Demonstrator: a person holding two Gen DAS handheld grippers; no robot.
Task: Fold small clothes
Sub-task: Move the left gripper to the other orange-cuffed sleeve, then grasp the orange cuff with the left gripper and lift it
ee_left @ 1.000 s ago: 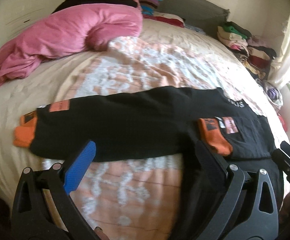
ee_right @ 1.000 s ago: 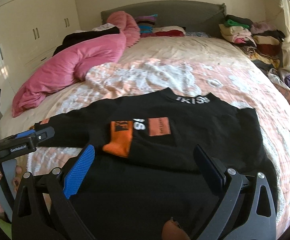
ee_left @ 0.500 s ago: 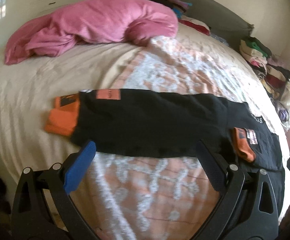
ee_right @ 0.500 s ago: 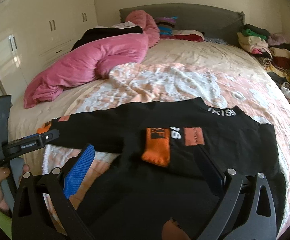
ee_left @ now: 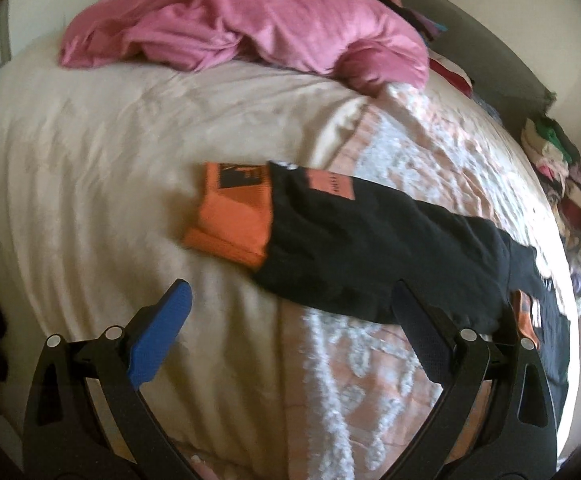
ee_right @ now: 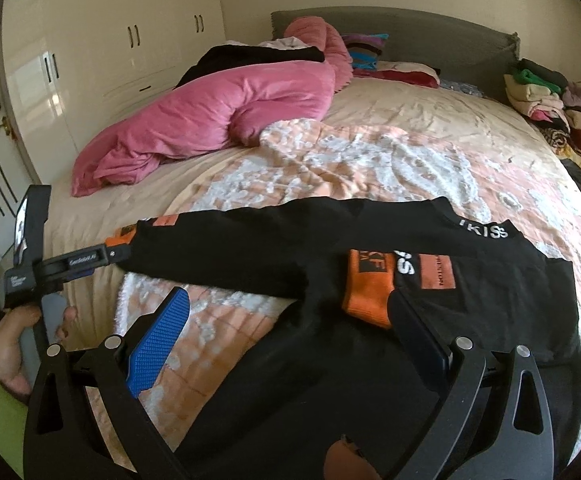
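so from where i'm looking there's a big bed with a peach and white patterned blanket spread over a cream sheet. a crumpled pink duvet is bunched up near the grey headboard. messy pile of clothes stacked on the far right side, and cream wardrobe doors off to the left.

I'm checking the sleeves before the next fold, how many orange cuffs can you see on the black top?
2. One orange cuff lies folded onto the chest of the black top, beside the orange patch. The other cuff ends the outstretched sleeve on the bed.
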